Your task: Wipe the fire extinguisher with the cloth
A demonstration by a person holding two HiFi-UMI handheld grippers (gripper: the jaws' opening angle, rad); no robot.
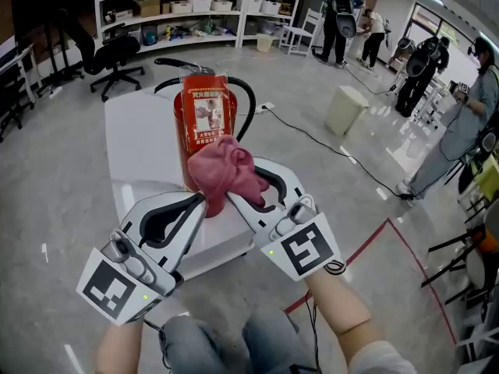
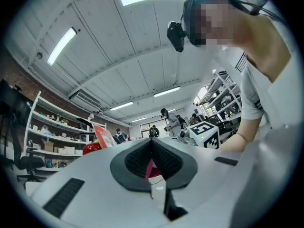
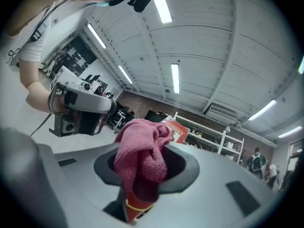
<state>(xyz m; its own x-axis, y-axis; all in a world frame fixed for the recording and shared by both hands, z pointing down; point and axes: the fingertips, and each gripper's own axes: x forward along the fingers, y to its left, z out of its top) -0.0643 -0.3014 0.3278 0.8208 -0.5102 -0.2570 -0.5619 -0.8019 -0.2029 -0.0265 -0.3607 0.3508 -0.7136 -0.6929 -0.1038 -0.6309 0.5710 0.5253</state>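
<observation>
Two grippers hold one pink cloth [image 1: 226, 166] against the fire extinguisher [image 1: 204, 115]

Low in the head view's middle, the left gripper [image 1: 201, 202] is closed on a lower fold of the cloth and the right gripper [image 1: 245, 179] is clamped on its bunched top. Just beyond, at frame centre, the fire extinguisher stands upright on a white table [image 1: 132, 139], the cloth touching its lower front. Wiping looks barely begun, with the label, upper body and far side all left to do.
</observation>
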